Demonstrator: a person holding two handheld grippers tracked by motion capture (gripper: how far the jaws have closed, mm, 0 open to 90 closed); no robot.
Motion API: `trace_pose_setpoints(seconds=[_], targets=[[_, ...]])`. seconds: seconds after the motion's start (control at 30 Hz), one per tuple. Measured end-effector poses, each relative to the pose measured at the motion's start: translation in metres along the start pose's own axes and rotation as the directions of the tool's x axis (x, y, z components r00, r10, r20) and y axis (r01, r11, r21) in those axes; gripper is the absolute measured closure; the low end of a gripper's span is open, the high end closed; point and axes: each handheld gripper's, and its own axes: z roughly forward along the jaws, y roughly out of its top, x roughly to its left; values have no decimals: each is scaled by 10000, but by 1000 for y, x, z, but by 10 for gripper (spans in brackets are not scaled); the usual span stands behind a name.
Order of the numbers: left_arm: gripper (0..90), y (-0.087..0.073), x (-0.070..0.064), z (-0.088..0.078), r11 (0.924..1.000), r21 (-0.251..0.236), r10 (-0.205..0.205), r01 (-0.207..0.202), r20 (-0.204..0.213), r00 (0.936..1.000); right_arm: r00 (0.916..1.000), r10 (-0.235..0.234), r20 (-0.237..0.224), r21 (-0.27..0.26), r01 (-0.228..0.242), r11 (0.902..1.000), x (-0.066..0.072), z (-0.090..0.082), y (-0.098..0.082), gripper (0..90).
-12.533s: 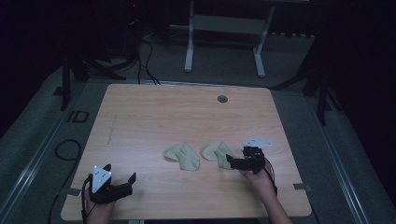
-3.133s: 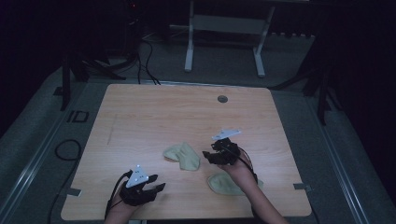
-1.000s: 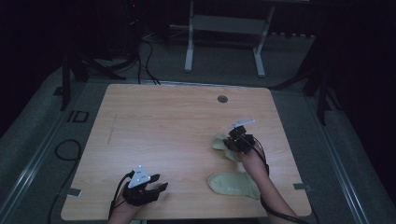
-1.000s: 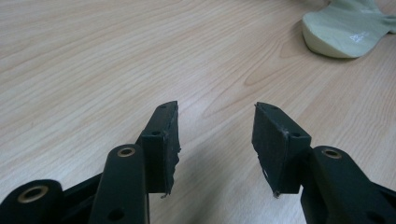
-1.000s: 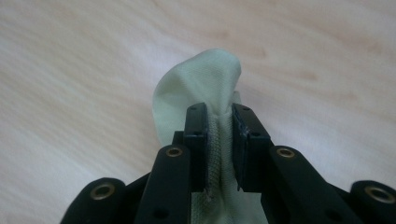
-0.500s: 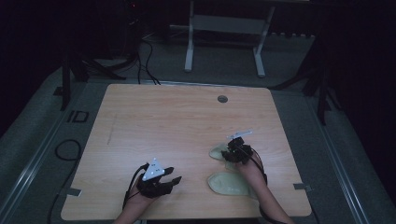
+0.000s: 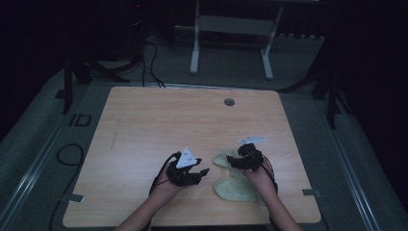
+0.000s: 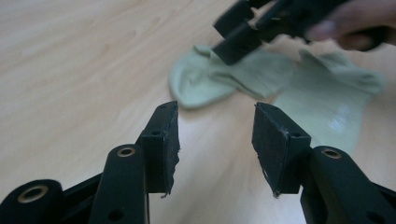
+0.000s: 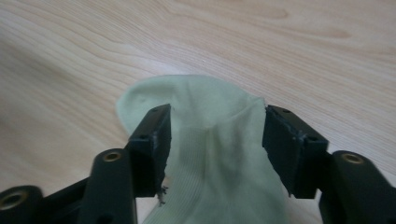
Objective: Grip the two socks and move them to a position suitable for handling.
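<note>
Pairing: two pale green socks on the table, which looks like the work in hand
Far sock: lies near the front right of the table, its toe end pointing left, a fold of it rising between the right jaws
Near sock: flat on the wood just in front of the far one, partly under the right forearm; the two seem to touch or overlap, though the dim high view leaves that unsure
Right gripper: jaws have just been opening, about half apart now; sock cloth sits between them, brushing the right pad, and they no longer look to be pinching it
Left gripper: jaws held about half open with nothing between them, low over bare wood, aimed at the far sock's toe from the left
Handling: light, limp knit that will drape, bunch and stretch; not fragile, not slippery on rubber pads, but a thin single layer can slide out of a loose pinch
Where to grip: at the ribbed cuff or the toe edge, pinching both layers flat against the table, so the sock hangs straight and can be laid over its mate
</note>
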Motion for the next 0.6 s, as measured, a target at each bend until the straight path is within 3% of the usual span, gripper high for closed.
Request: trace_pose_setpoints(seconds=[0.1,0.17,0.23,0.3,0.47,0.6], targets=[[514,12,0,14,9997,-54,229,-229,16,9997,9998,-199,33,-397,201,9990,5,-15,-6,598],[540,18,-1,23,9984,-25,572,-573,-186,9982,9996,-204,-191,-458,195,9988,8,-20,-9,609],[642,24,-2,32,9951,42,991,-990,-383,9943,9990,-357,-276,-337,348,9988,12,-20,-13,610],[728,26,-1,37,9947,63,1027,-1025,-356,9941,9987,-464,-227,-246,458,9986,14,-19,-15,609],[827,32,-2,66,9853,884,1474,-1460,-99,9890,9984,-548,-98,65,549,9985,20,-9,-25,567],[851,29,2,85,9749,1718,1440,-1414,-30,9896,9979,-645,67,342,643,9973,21,-3,-30,565]])
